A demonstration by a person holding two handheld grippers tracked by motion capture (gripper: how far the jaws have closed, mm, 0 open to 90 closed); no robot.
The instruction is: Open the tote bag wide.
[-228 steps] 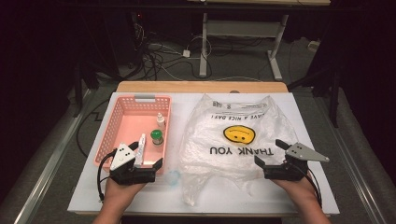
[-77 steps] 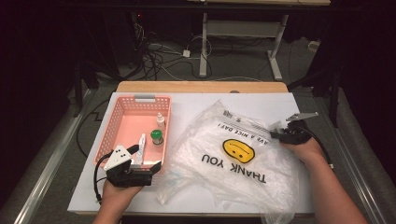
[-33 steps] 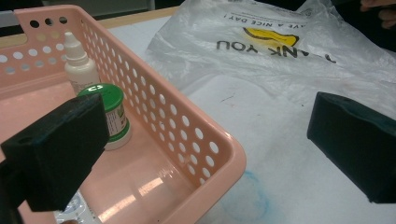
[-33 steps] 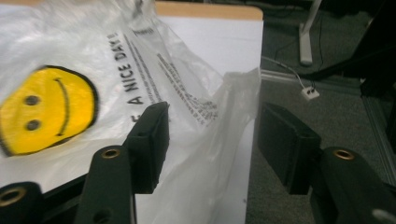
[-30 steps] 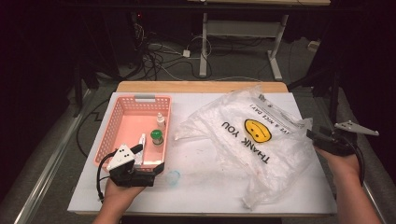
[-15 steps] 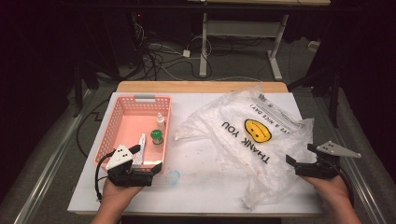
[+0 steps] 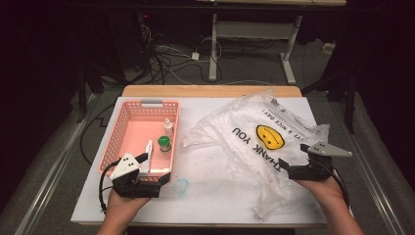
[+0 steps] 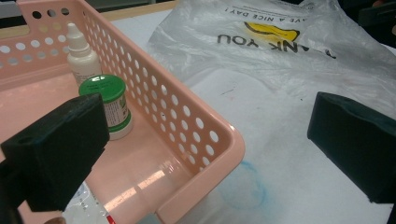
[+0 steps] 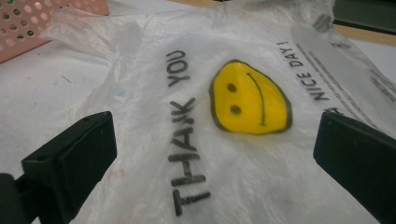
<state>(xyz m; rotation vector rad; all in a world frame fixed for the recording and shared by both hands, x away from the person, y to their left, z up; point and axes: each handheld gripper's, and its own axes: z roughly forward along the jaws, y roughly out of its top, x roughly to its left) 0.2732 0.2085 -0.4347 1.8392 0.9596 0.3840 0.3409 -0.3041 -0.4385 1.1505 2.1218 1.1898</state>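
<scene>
A clear plastic bag with a yellow smiley and "THANK YOU" lies crumpled on the right half of the white table. My right gripper hovers at its near right part. Its jaws have just been opening and stand wide, with the bag lying under the gap, unpinched. My left gripper is open at the near right corner of the pink basket. That corner sits between its jaws, untouched. In the basket stand a green-capped jar and a white dropper bottle.
A faint blue ring mark is on the table just right of the basket corner. A white tube-like item lies in the basket's near end. Cables and table legs lie on the floor beyond the far edge.
My right gripper has come in from beyond the table's right edge, moving left over the bag's near right part. The bag and my left gripper have stayed put.
</scene>
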